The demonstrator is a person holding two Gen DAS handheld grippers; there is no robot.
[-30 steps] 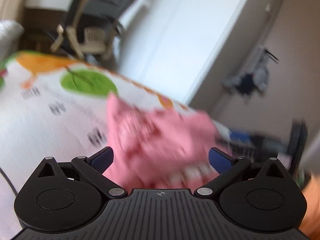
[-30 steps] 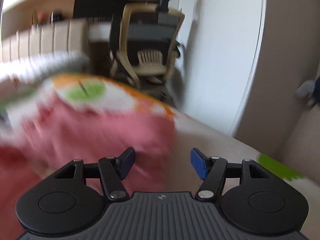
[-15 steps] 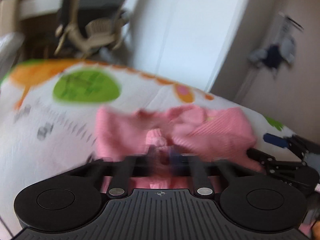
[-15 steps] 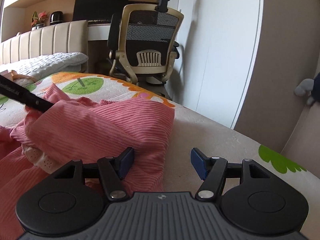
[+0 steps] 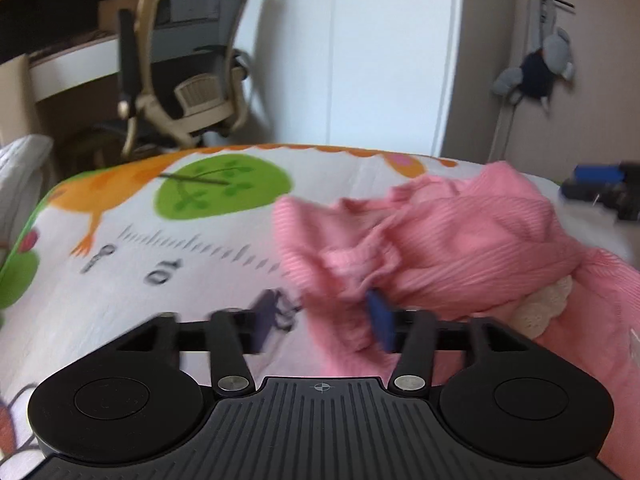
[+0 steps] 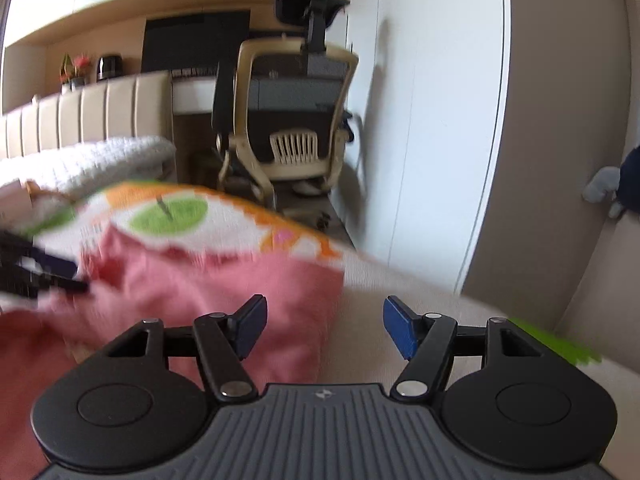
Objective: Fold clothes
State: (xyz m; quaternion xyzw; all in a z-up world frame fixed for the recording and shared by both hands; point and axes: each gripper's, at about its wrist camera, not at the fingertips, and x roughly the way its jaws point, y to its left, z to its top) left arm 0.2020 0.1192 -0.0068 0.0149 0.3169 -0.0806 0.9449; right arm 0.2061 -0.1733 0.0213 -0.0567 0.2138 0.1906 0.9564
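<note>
While the pink garment lies crumpled near the bed's far edge, left gripper and right gripper gape empty; next, grasp an edge and spread it.

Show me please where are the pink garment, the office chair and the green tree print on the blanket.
pink garment [image 5: 472,232], left wrist view, ribbed upper fold.
office chair [image 6: 296,92], right wrist view, mesh backrest.
green tree print [image 5: 222,190], left wrist view, middle of the crown.

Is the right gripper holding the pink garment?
No, the right gripper is open, with the pink garment lying under only its left finger.
</note>
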